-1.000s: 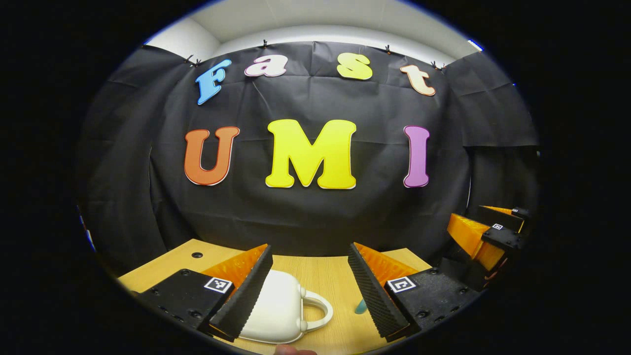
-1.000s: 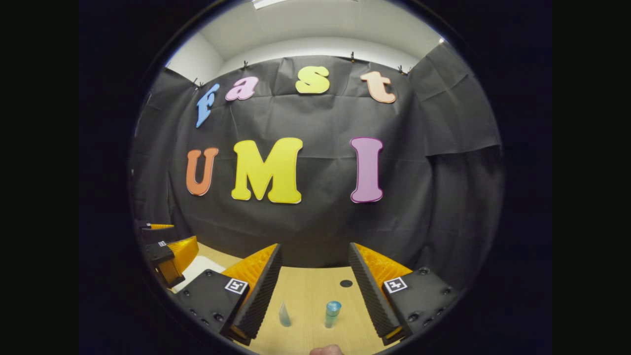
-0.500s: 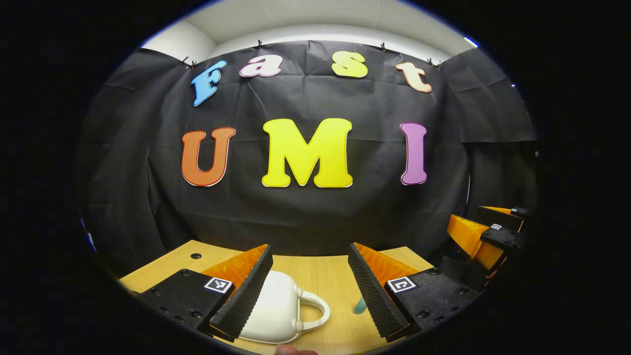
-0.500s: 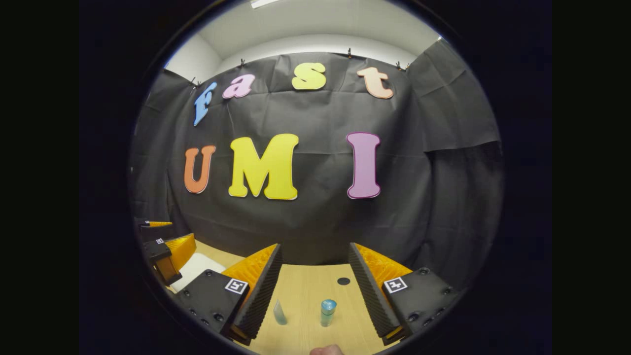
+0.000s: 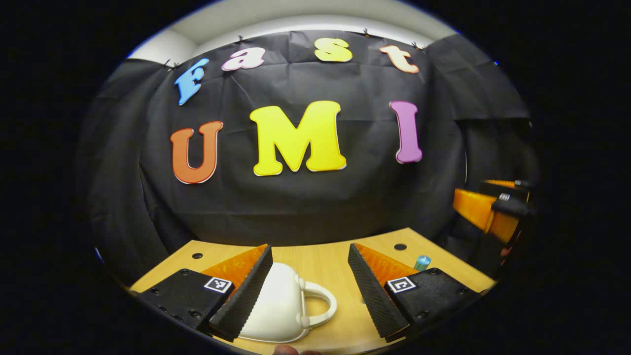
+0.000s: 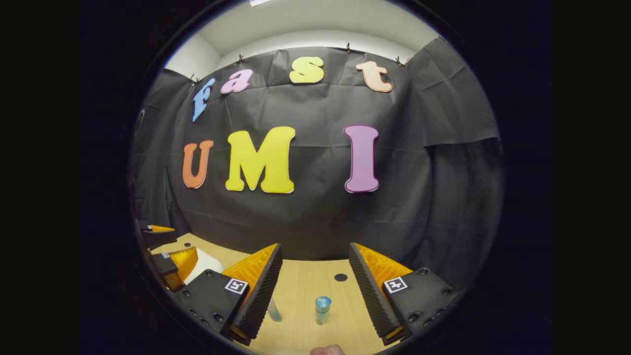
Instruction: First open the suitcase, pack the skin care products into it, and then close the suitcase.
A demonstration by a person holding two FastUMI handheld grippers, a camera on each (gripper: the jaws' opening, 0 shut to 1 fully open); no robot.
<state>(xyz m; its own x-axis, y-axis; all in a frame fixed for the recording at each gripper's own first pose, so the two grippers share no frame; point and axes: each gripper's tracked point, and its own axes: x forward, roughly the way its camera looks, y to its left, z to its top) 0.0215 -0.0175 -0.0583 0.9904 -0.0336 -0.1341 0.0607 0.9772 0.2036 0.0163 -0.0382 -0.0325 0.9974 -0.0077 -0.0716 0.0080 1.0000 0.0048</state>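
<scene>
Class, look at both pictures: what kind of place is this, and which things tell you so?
Most likely a small indoor recording booth, not a home. A black cloth wall hangs behind a wooden table, which holds just a small white suitcase and a blue-capped bottle, with a plain ceiling above.

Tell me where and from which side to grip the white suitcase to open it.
Take the looped handle of the white suitcase. It sticks out sideways from the shell toward the left gripper's open gap, clear of the wooden table, so one finger could probably pass through the loop. Come from above, fingers straddling the handle bar. The rounded shell offers little to pinch; its seam is hidden here.
</scene>
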